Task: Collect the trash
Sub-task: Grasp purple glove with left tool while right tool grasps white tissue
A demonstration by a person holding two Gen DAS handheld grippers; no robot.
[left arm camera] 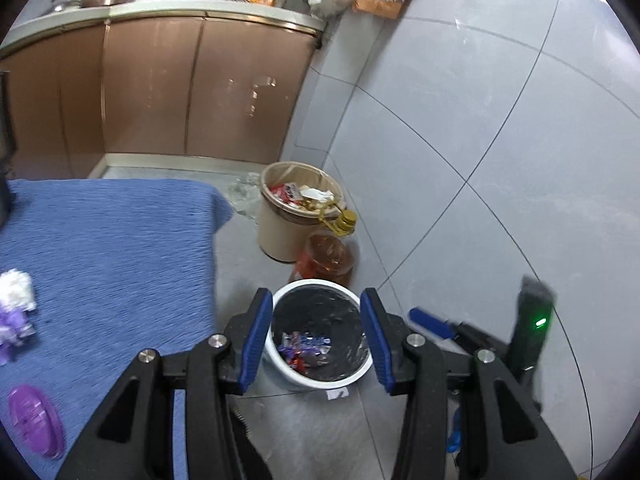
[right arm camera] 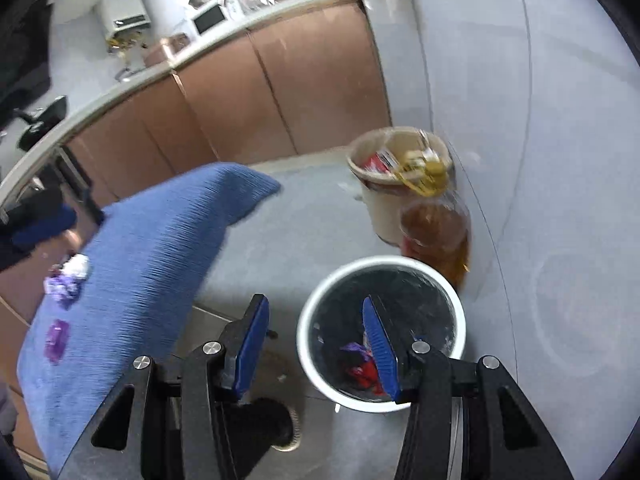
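A white bin with a black liner [left arm camera: 320, 380] stands on the floor beside the table; it also shows in the right wrist view [right arm camera: 316, 368]. Crumpled wrappers [left arm camera: 306, 348] lie in it, also in the right wrist view [right arm camera: 362, 368]. My left gripper [left arm camera: 316, 320] is open and empty above the bin. My right gripper [right arm camera: 314, 324] is open and empty over the bin's left rim; it shows at the right in the left wrist view [left arm camera: 430, 320]. On the blue cloth [left arm camera: 112, 248] lie a white and purple wad [left arm camera: 14, 304] and a purple wrapper [left arm camera: 36, 420], also in the right wrist view [right arm camera: 68, 276] [right arm camera: 56, 338].
A beige bin full of rubbish [left arm camera: 280, 228] and an oil bottle [left arm camera: 326, 256] stand behind the white bin by the grey wall. Brown cabinets [left arm camera: 160, 88] under a cluttered counter run along the back. A dark shoe [right arm camera: 264, 424] is on the floor.
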